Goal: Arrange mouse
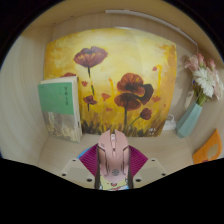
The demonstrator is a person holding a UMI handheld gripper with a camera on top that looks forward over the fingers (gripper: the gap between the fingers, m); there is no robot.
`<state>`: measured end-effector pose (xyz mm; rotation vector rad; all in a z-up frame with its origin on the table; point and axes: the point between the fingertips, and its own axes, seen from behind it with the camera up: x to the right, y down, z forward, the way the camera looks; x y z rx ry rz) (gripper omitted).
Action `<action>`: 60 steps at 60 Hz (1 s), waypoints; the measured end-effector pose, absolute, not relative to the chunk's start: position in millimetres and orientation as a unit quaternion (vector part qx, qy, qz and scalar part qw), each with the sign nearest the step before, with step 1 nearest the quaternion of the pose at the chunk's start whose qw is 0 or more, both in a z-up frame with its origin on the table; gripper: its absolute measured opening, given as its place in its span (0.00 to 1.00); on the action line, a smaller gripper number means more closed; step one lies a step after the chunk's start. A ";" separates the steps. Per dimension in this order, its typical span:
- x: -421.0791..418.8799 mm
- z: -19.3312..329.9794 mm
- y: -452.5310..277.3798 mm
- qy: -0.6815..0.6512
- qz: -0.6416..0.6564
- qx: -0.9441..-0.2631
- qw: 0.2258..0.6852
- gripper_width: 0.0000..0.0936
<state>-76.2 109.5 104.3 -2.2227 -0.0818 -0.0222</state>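
Note:
A pink computer mouse (112,153) sits lengthwise between my two fingers, its nose pointing away from me. The magenta pads (90,159) press against both of its sides, so my gripper (112,170) is shut on the mouse. It is held above a light wooden desk (160,148), in front of a flower painting. The rear end of the mouse is hidden below, between the fingers.
A large painting of red-brown flowers (115,80) leans against the back wall. A green and white book (60,108) stands upright to its left. A teal vase with white flowers (192,112) stands at the right, with an orange object (208,147) beside it.

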 end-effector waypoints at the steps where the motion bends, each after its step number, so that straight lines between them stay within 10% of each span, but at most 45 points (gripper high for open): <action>1: -79.1 93.8 107.7 -0.031 -0.007 -0.900 0.435 0.41; 26: -94.7 -8.7 83.1 -0.010 -0.005 -0.925 0.380 0.41; 39: -93.8 -9.8 83.1 -0.001 0.004 -0.928 0.372 0.71; 42: -91.1 -2.4 81.5 0.003 0.002 -0.929 0.370 0.84; 60: -69.3 132.1 26.3 0.015 0.006 -0.902 0.431 0.84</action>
